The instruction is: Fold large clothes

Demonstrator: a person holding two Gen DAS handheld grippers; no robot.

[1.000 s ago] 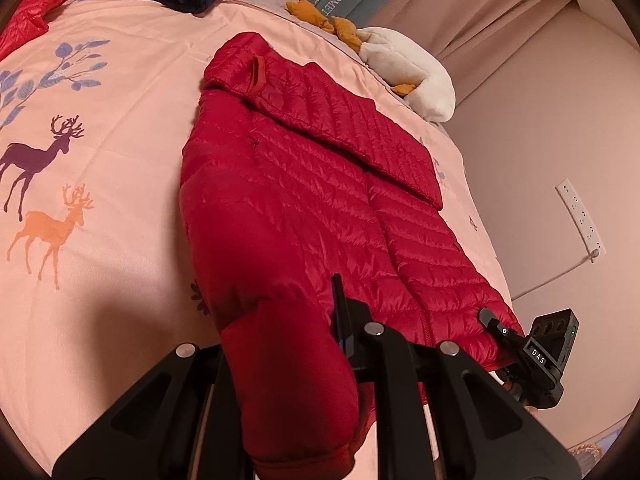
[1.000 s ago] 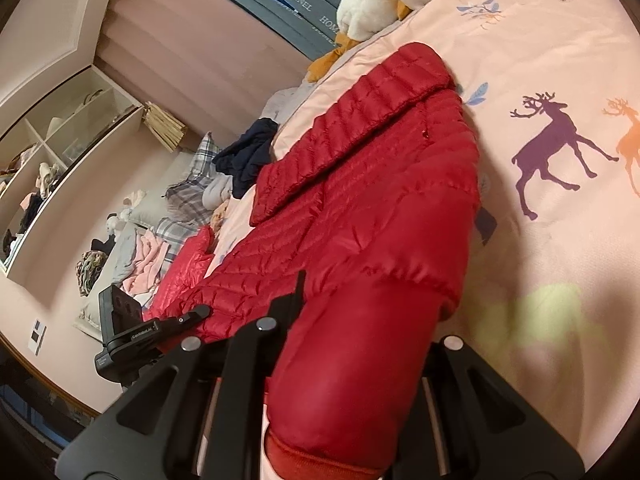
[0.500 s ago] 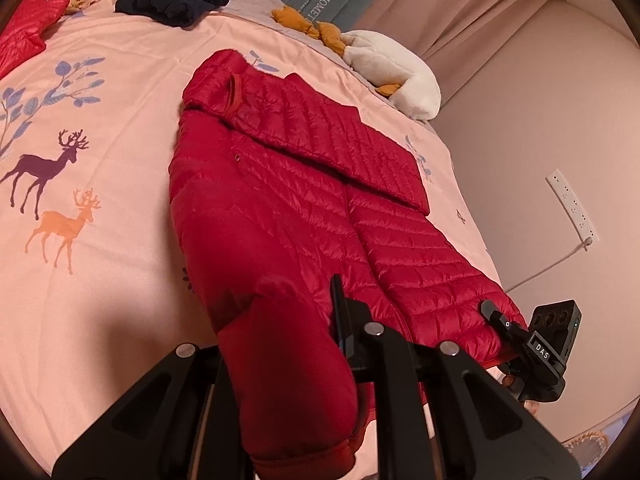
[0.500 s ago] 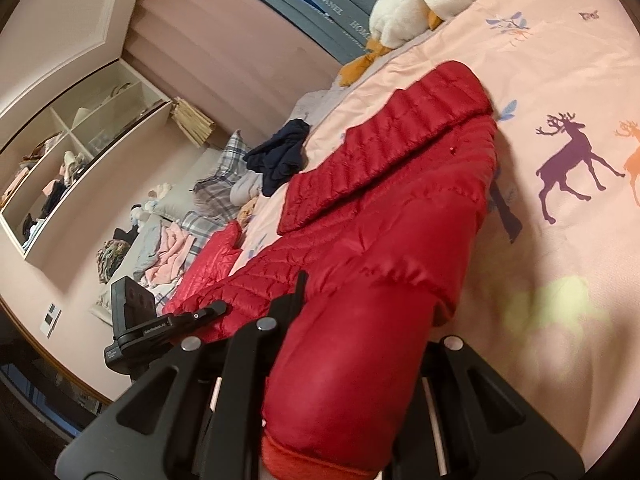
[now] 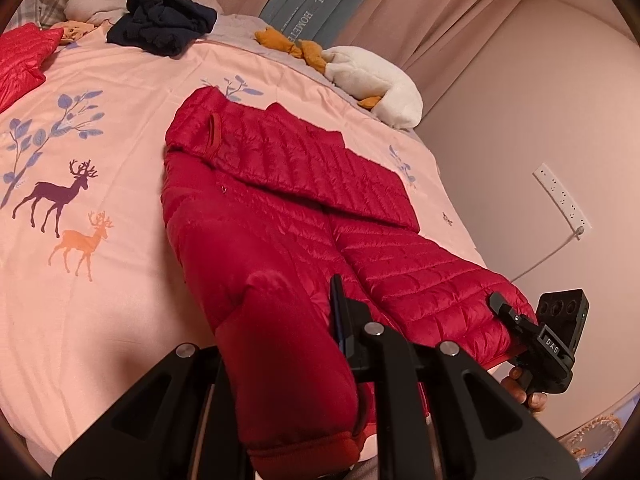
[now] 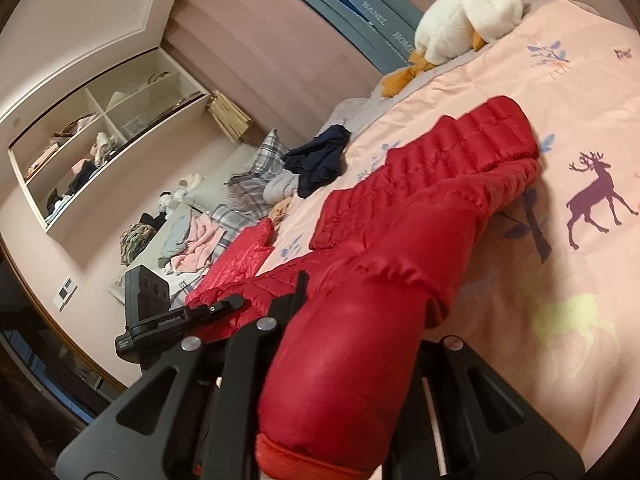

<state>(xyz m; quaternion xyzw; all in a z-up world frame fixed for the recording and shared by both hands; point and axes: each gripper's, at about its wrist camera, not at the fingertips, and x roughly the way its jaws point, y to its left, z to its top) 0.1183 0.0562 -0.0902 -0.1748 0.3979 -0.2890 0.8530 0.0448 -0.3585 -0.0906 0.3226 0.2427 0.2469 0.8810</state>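
Note:
A red quilted down jacket (image 5: 280,208) lies lengthwise on the pink deer-print bed cover (image 5: 132,184), one sleeve folded across its far half. Its near end is lifted off the bed. My left gripper (image 5: 288,320) is shut on the near left corner, and smooth red fabric drapes over it and hides one finger. In the right wrist view the same jacket (image 6: 420,208) runs away from my right gripper (image 6: 360,312), which is shut on the other near corner. Each view shows the opposite gripper at the jacket's edge: the right gripper (image 5: 500,306), the left gripper (image 6: 234,302).
A navy garment (image 5: 160,28) and a white plush duck (image 5: 376,80) lie at the bed's far end. Another red jacket (image 5: 20,56) sits at the far left. Plaid pillows (image 6: 248,184), loose clothes and wall shelves (image 6: 100,140) lie beyond. A wall socket strip (image 5: 560,196) is at the right.
Both grippers have risen with the jacket's near end, which now hangs higher off the bed. More of the bed's far end shows in both views.

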